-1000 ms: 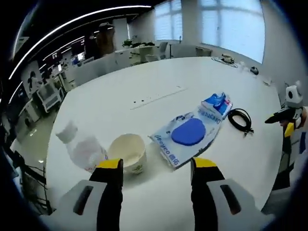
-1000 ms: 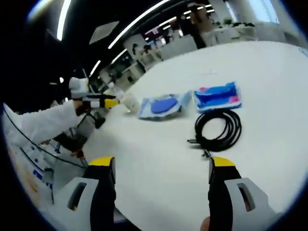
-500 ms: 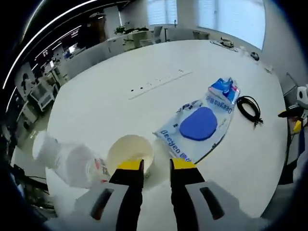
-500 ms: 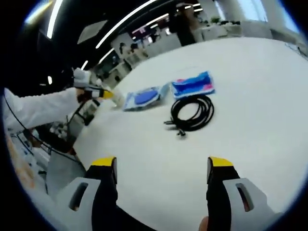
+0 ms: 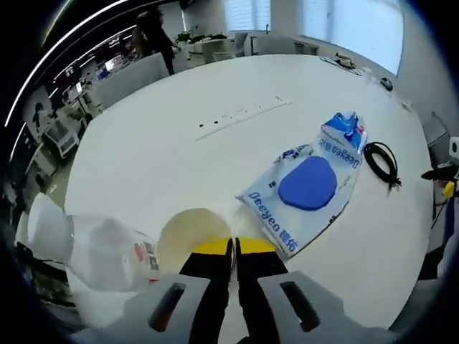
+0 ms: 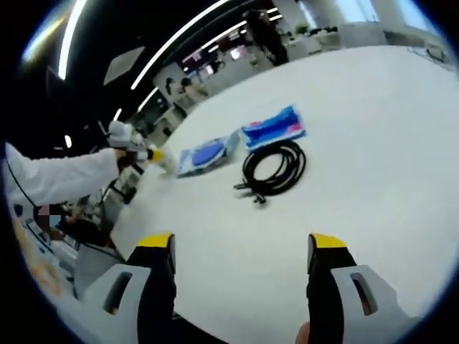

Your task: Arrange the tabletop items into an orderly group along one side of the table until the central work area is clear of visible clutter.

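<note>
Left gripper [image 5: 233, 247] has its jaws drawn together on the near rim of the cup [image 5: 192, 231], which stands at the bench [image 5: 179, 93] edge just beside a toppled clear bottle [image 5: 93, 247]. Right gripper [image 6: 240, 247] hangs with jaws wide apart and nothing between them, above bare bench, with the black cable [image 6: 271, 170] coiled ahead of it. Beyond the cup lies a flat pack [image 5: 305, 190] with a blue oval showing, and a smaller blue pouch [image 5: 344, 129] touches its far end; the cable sits near that pouch. The step in hand appears to be the grasp of the cup, first item to be moved toward one side. The next move calls for lifting it without tipping it or knocking the bottle, then setting it down in a row at the edge; the pack, pouch and cable remain spread across the centre. Compared with a second ago, the left jaws have gone from wide open to closed at the cup rim and the camera has come in close, while the right jaws have kept their wide gap.
</note>
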Available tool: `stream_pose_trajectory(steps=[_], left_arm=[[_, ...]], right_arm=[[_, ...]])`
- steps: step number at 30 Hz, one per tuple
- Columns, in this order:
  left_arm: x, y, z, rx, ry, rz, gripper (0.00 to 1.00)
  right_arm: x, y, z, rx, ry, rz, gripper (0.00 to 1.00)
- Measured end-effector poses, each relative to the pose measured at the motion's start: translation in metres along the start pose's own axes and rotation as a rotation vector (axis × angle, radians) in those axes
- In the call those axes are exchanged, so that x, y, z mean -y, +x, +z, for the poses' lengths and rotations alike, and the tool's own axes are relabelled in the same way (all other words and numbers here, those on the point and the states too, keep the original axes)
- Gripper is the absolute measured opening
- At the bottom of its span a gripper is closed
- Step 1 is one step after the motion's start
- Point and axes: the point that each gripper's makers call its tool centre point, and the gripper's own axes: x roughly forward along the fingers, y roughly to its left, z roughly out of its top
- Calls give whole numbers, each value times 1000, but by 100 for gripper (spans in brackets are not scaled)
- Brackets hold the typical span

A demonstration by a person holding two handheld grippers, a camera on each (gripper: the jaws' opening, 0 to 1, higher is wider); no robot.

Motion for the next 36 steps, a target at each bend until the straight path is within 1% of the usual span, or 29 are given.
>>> stream_pose_trajectory(steps=[3, 6, 11, 17, 18, 21, 22, 23, 25, 26, 28, 29, 31, 32, 33, 34, 35, 36], left_arm=[[3, 0, 6, 16, -12, -17, 0], [9, 3, 1, -10, 13, -26, 0], [15, 4, 3, -7, 39, -32, 0], [13, 2, 4, 0, -1, -17, 1], [11, 0, 4, 4, -5, -9, 6], [3, -12, 12, 59, -61, 43, 26], [-1, -16, 15, 75, -72, 55, 30], [-4, -21, 19, 97, -86, 68, 32], [-12, -42, 33, 183, -111, 97, 32], [-16, -49, 36, 205, -117, 112, 32], [-32, -69, 43, 251, -115, 180, 34], [-44, -82, 47, 285, -115, 232, 34], [-62, -102, 54, 334, -109, 307, 36], [-70, -110, 55, 347, -108, 340, 35], [-83, -119, 55, 359, -120, 399, 37], [-87, -121, 54, 355, -123, 413, 39], [-97, -127, 51, 352, -161, 452, 43], [-102, -130, 53, 372, -179, 465, 45]], right_arm=[[2, 0, 2, 2, 3, -2, 74], [4, 3, 3, -2, 6, -2, 74], [1, 4, 6, 2, 4, 7, 74], [3, 4, 3, -7, 8, 8, 74], [3, 4, 2, -10, 8, 7, 74], [4, 5, -4, -32, -19, 4, 74], [4, 5, -5, -34, -19, 7, 74], [4, 6, -5, -35, -18, 9, 74], [3, 7, -7, -37, -16, 16, 73], [4, 7, -7, -36, -16, 16, 73], [3, 7, -5, -28, -11, 17, 73], [3, 7, -4, -22, -6, 19, 73], [2, 6, -3, -15, -4, 23, 73], [2, 6, -3, -15, -7, 24, 73], [2, 5, -3, -16, -8, 25, 73], [3, 5, -4, -18, -7, 26, 73], [4, 4, -5, -20, -5, 26, 73], [5, 3, -6, -21, -7, 25, 73]])
